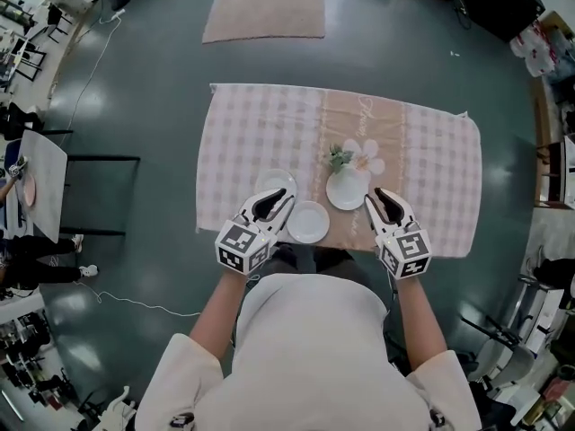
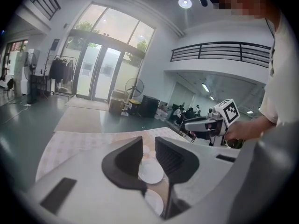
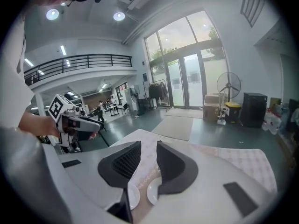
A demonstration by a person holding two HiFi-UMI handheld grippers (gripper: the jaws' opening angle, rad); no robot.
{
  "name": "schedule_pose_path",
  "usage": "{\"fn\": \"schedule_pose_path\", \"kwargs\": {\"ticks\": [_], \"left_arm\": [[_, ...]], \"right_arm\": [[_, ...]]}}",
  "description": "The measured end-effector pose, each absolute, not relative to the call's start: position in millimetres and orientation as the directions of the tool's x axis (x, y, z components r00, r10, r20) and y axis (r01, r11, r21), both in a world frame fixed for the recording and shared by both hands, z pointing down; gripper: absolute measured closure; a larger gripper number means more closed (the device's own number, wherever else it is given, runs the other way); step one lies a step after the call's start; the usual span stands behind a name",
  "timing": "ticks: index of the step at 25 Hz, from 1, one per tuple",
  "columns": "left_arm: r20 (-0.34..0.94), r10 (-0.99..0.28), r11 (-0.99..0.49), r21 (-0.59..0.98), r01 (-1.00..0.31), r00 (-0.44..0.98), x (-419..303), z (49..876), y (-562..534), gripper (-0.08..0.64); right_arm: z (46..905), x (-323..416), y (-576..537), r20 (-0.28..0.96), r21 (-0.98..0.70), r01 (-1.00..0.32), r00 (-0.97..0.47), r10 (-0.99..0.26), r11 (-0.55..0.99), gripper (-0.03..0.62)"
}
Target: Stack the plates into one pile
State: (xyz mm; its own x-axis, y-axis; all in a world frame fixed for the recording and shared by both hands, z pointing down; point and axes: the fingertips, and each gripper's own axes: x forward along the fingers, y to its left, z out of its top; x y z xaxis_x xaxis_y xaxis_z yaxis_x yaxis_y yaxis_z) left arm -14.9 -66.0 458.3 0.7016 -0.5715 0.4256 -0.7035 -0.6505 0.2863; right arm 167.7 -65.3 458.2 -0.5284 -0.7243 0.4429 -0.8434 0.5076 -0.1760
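Three white plates lie apart on the pink checked tablecloth. One plate sits near the front edge, between my two grippers. A second plate lies just beyond it to the right. The third plate is partly hidden under my left gripper, whose jaws stand apart with nothing between them. My right gripper hovers beside the right plate, also open and empty. In the left gripper view two plates show through the gap of the left gripper. Below the right gripper two plates show.
A small flower decoration stands just behind the right plate. A beige rug lies on the floor beyond the table. A small side table and a floor cable are to the left.
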Motion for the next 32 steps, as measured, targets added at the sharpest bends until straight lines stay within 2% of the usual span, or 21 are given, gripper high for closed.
{"fn": "schedule_pose_path", "kwargs": {"ticks": [18, 32], "left_arm": [[0.595, -0.398, -0.639, 0.366, -0.676, 0.698, 70.9, 605.5, -80.2, 0.469], [0.765, -0.227, -0.578, 0.392, -0.716, 0.602, 90.3, 737.2, -81.7, 0.434]], "right_arm": [[617.5, 208.0, -76.2, 0.622, -0.321, -0.813, -0.568, -0.538, 0.487, 0.468], [739.9, 222.1, -62.2, 0.741, -0.407, -0.823, -0.551, -0.385, 0.395, 0.468]]}}
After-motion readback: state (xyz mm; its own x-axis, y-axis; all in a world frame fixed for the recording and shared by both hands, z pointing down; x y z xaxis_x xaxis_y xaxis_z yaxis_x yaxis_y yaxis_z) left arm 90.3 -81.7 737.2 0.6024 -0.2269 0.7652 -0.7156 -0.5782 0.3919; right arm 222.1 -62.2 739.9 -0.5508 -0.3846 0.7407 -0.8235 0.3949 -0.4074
